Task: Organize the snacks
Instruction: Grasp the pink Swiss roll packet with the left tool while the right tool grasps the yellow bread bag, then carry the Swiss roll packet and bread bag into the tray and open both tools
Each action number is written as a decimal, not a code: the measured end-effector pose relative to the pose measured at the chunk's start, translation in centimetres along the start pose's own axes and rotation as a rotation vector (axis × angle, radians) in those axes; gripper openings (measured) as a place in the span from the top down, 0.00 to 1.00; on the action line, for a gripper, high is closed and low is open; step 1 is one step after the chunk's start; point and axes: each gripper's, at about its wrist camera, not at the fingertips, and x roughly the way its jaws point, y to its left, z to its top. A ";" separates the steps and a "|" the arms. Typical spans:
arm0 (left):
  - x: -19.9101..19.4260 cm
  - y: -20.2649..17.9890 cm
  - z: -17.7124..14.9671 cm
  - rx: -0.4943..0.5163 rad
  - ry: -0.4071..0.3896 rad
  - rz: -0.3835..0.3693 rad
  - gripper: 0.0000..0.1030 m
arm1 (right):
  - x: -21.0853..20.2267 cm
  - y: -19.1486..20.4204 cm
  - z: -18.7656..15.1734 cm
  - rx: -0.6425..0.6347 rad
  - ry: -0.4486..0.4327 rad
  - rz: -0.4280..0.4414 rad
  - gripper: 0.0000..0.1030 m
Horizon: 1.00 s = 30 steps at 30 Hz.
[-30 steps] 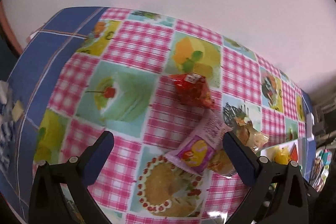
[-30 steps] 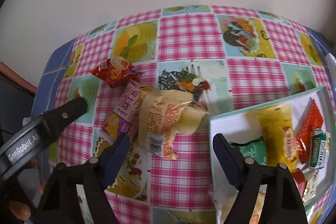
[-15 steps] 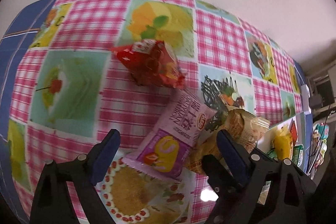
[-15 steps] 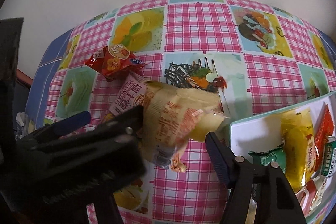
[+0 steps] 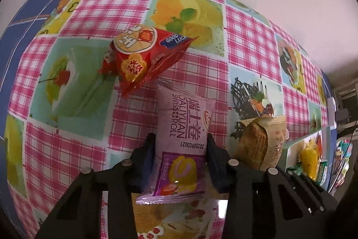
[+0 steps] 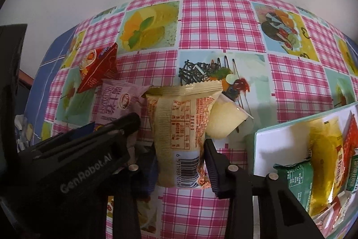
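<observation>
My left gripper (image 5: pixel 180 145) is shut on the pink Swiss roll packet (image 5: pixel 185 127), fingers pressing both its sides. A red snack packet (image 5: pixel 143 57) lies just beyond it. My right gripper (image 6: pixel 180 149) is shut on the beige snack packet (image 6: pixel 179 124), which rests on the checked tablecloth (image 6: pixel 223 24). A pale jelly cup (image 6: pixel 226 120) lies against that packet's right side. The left gripper's body (image 6: pixel 85 160) shows at the left of the right wrist view, over the pink packet (image 6: pixel 116 102). The beige packet also shows in the left wrist view (image 5: pixel 261 145).
A white tray (image 6: pixel 282 145) with a teal rim sits at the right and holds a yellow packet (image 6: pixel 324 169), a green packet (image 6: pixel 295 180) and red ones. The table's blue border (image 5: pixel 26 12) runs along the left. A white wall stands behind.
Both grippers have moved forward and down and closed: the left onto the pink Swiss roll packet, the right onto the beige packet. Both were open one second ago.
</observation>
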 end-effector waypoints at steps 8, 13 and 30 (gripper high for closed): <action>-1.3 0.8 -2.0 -0.066 -0.014 -0.014 0.61 | -2.1 -0.3 -0.9 0.012 -0.019 0.020 0.62; -3.8 0.8 -3.5 -0.112 -0.040 -0.023 0.61 | -4.6 -0.5 -1.8 0.018 -0.042 0.037 0.62; -9.9 -1.3 -8.2 -0.242 -0.133 -0.089 0.61 | -11.2 -3.1 -6.6 0.073 -0.107 0.081 0.63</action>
